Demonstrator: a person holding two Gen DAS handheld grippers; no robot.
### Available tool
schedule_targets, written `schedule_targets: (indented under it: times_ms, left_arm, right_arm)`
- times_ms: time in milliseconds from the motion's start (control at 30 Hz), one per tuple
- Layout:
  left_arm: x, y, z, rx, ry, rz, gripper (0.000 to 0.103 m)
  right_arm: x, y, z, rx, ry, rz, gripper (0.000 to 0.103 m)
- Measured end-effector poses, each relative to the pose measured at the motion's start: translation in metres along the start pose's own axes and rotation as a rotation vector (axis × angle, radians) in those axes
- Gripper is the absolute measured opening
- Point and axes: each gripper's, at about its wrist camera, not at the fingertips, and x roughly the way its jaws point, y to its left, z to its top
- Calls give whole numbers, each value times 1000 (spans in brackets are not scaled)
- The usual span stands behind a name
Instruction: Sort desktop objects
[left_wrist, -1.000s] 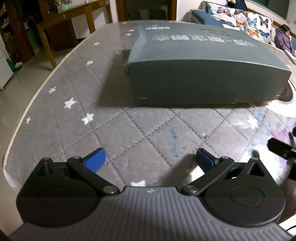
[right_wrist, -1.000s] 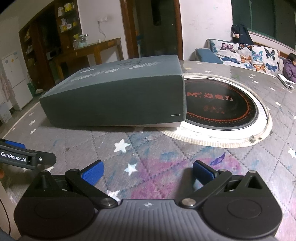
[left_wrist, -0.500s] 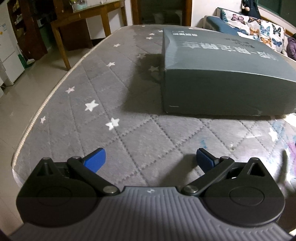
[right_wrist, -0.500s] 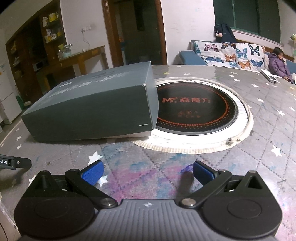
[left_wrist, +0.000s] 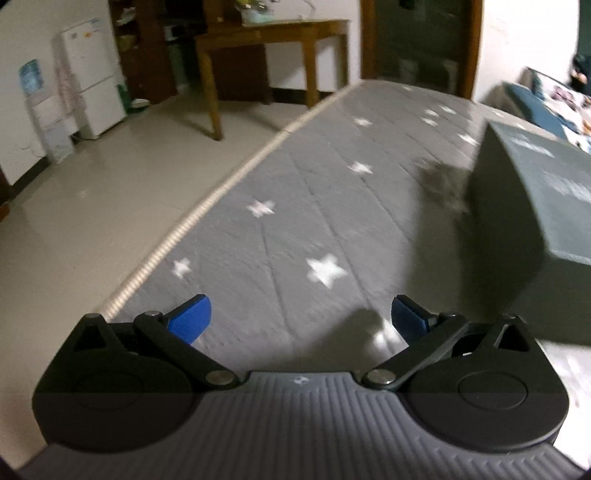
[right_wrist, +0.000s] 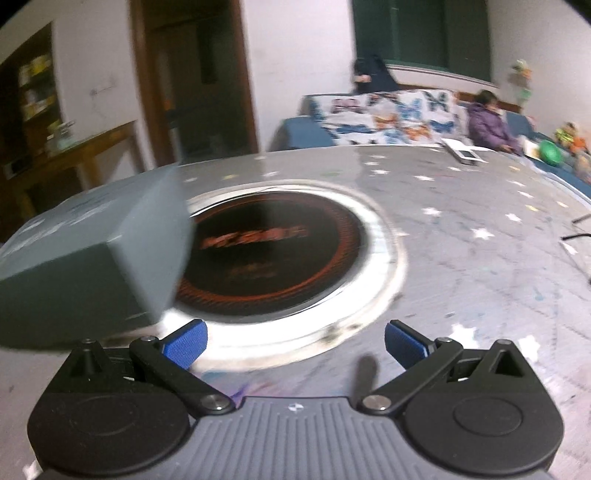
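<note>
A large grey-blue cardboard box (left_wrist: 532, 206) with white lettering lies on the grey star-patterned table cover (left_wrist: 295, 221). In the left wrist view it fills the right side. My left gripper (left_wrist: 301, 317) is open and empty, low over the cover to the left of the box. In the right wrist view the box (right_wrist: 92, 254) is at the left, its end overlapping the rim of a round black induction cooktop (right_wrist: 273, 258) set in the table. My right gripper (right_wrist: 293, 343) is open and empty, in front of the cooktop.
The table's corded left edge (left_wrist: 192, 218) drops to a tiled floor. A wooden side table (left_wrist: 273, 37) and a white fridge (left_wrist: 92, 74) stand beyond. A sofa with a seated person (right_wrist: 487, 122) is behind the table. A white flat object (right_wrist: 465, 153) lies at the far edge.
My left gripper has swung left, so the box slid to the right of its view. My right gripper has swung right and forward, bringing the cooktop to centre. Both stayed open.
</note>
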Motion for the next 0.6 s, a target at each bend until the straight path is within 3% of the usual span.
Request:
schedule_targets:
  times_ms: [200, 400, 600]
  left_arm:
    - [20, 4, 17, -20, -18, 41, 103]
    - [38, 5, 27, -72, 11, 16, 103]
    - [49, -2, 33, -74, -8, -18, 103]
  right_arm:
    - [16, -29, 14, 55, -5, -78, 103]
    - [34, -44, 25, 75, 11, -124, 103]
    - [52, -59, 33, 99, 5, -153, 103]
